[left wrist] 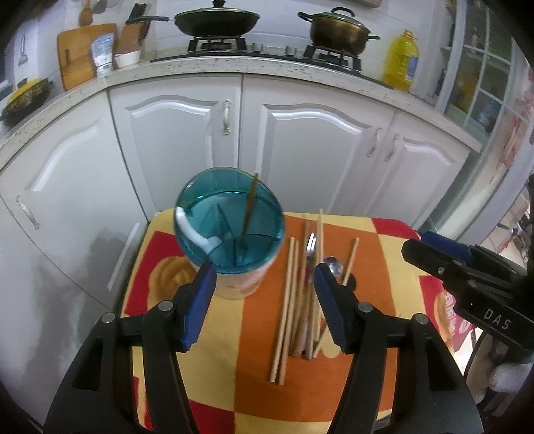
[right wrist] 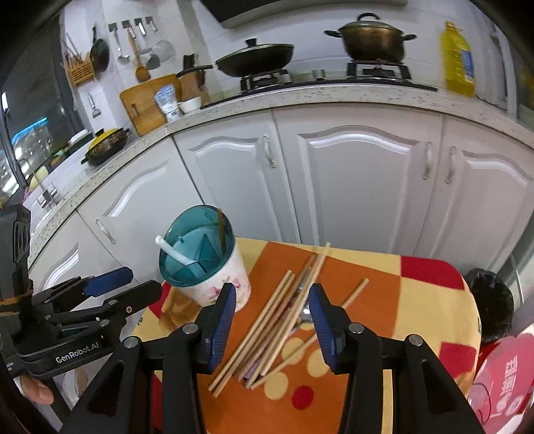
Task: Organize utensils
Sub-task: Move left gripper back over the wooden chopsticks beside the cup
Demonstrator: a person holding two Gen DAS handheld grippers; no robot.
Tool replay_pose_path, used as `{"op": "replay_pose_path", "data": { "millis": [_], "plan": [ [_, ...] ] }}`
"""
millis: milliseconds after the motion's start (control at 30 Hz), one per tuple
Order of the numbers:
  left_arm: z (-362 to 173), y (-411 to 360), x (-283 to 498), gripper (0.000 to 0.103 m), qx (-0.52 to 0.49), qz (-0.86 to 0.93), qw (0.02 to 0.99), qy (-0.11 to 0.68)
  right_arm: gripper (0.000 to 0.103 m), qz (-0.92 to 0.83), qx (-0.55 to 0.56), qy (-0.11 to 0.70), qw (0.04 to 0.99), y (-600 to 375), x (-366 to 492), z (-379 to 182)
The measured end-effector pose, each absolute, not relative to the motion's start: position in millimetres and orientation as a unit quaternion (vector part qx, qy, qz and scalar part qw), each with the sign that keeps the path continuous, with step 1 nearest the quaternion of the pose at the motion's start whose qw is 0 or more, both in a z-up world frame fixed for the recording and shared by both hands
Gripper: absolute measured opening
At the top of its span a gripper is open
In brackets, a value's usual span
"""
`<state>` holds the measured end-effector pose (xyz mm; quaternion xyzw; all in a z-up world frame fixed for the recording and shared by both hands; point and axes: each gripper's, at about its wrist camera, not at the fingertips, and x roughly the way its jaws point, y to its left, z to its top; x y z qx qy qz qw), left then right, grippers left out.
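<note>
A white utensil holder with a teal divided insert [left wrist: 230, 222] stands at the left of a small table; it shows in the right wrist view too [right wrist: 197, 250]. It holds a white spoon [left wrist: 195, 235] and one dark chopstick [left wrist: 250, 203]. A loose pile of wooden chopsticks [left wrist: 290, 300] with a metal spoon [left wrist: 332, 267] lies to its right, also seen in the right wrist view [right wrist: 267, 323]. My left gripper [left wrist: 263, 287] is open and empty just before the holder and pile. My right gripper [right wrist: 270, 310] is open and empty over the pile.
The table wears an orange, yellow and red patterned cloth [left wrist: 253, 377]. White cabinet doors [left wrist: 313, 147] stand behind it under a speckled counter with a wok [left wrist: 217, 21], a pot [left wrist: 337, 30] and an oil bottle [left wrist: 400, 60]. A dark-haired head [right wrist: 490, 300] is at the table's right.
</note>
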<state>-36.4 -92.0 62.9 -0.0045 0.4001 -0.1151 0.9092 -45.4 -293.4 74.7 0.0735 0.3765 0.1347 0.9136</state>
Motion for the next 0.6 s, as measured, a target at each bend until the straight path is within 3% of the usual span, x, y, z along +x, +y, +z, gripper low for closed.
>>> {"op": "replay_pose_path", "data": {
  "millis": [600],
  "plan": [
    [61.0, -130.3, -46.6, 0.06, 0.014, -0.14, 0.904, 0.404, 0.046, 0.108, 0.108, 0.388, 0.909, -333.7, -62.8, 58.9]
  ]
}}
